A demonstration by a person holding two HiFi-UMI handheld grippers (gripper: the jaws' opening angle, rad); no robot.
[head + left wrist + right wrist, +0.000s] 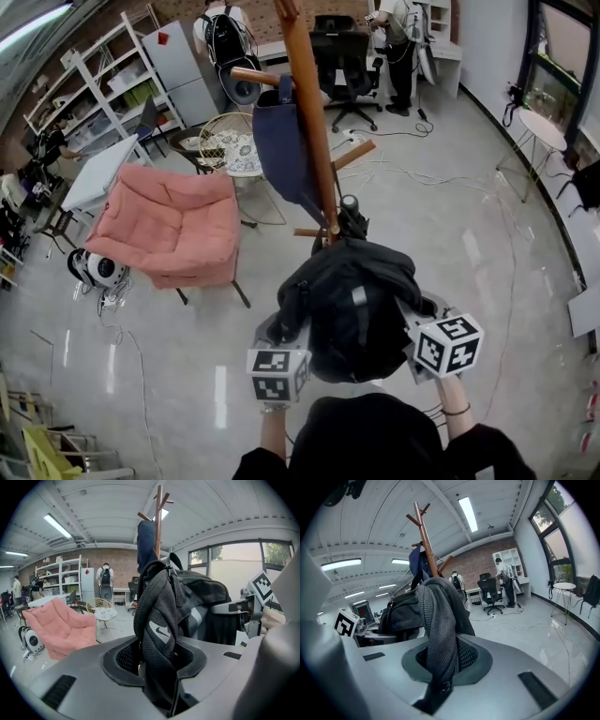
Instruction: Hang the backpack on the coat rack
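Far left of the coat rack (309, 122), white shelves (94, 84) line the brick wall. Nearer, still left of the coat rack, a pink chair (173, 230) sits on the glossy floor (450, 244), and a round table (230, 148) stands between that chair and the pole.

The left gripper (157, 667) is left of the coat rack's foot and close to the person. Its jaws stand at a middling gap, filled by a thick black mesh shoulder strap (157, 620) with a white logo, and they are clamped on it.

The coat rack is a wooden pole with angled pegs. A navy bag (281, 150) hangs from 1 peg on its left side.

The backpack (352, 305) is black with a grey stripe. It is carried in the air on the person's side of the coat rack, between the 2 grippers, and its top lies near the lowest pegs. It is on no peg yet.

The right gripper (440, 667) is right of the coat rack's foot. Its jaws are nearly together, pinching a second strap (436, 620) of grey-black mesh that rises toward the backpack.

Behind the coat rack and to the right stands a black office chair (342, 56), and a person (398, 42) stands beside it. Far right of the coat rack, a small white table (544, 131) stands by the windows.
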